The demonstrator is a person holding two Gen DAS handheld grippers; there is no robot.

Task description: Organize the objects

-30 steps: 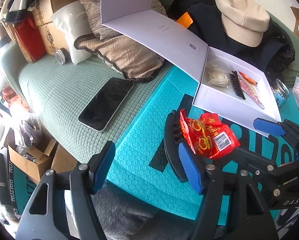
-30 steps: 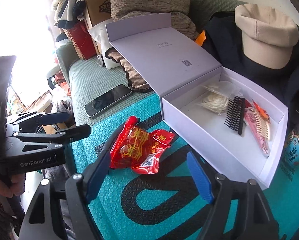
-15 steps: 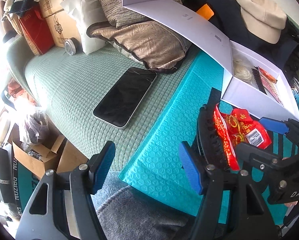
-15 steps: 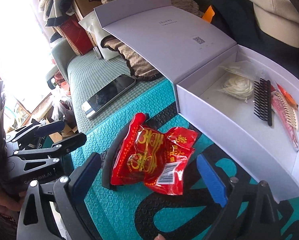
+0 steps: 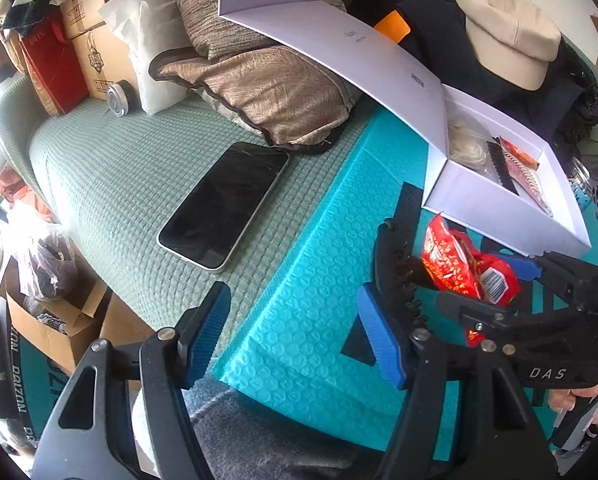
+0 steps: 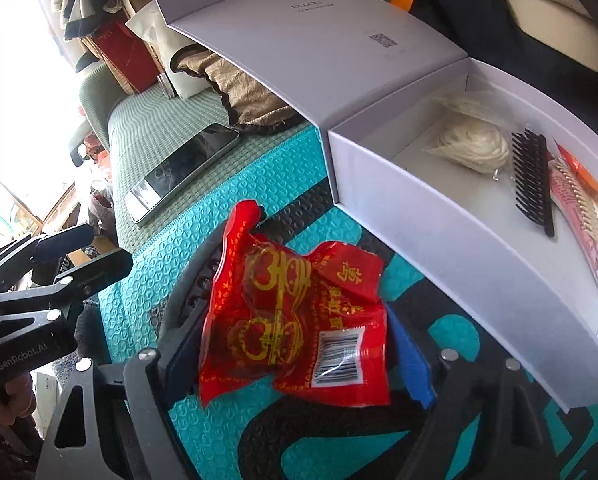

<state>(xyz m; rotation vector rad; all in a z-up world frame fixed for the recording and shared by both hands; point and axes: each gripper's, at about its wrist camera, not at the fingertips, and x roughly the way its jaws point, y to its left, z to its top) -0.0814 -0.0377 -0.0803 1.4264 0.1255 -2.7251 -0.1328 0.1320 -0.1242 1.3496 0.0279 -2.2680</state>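
Lower and closer than a second ago, the right gripper (image 6: 295, 364) now straddles the red snack packet (image 6: 295, 316) on the teal mat (image 6: 147, 280), fingers closing around it. Left gripper (image 5: 295, 328) hangs with fingers apart, empty.
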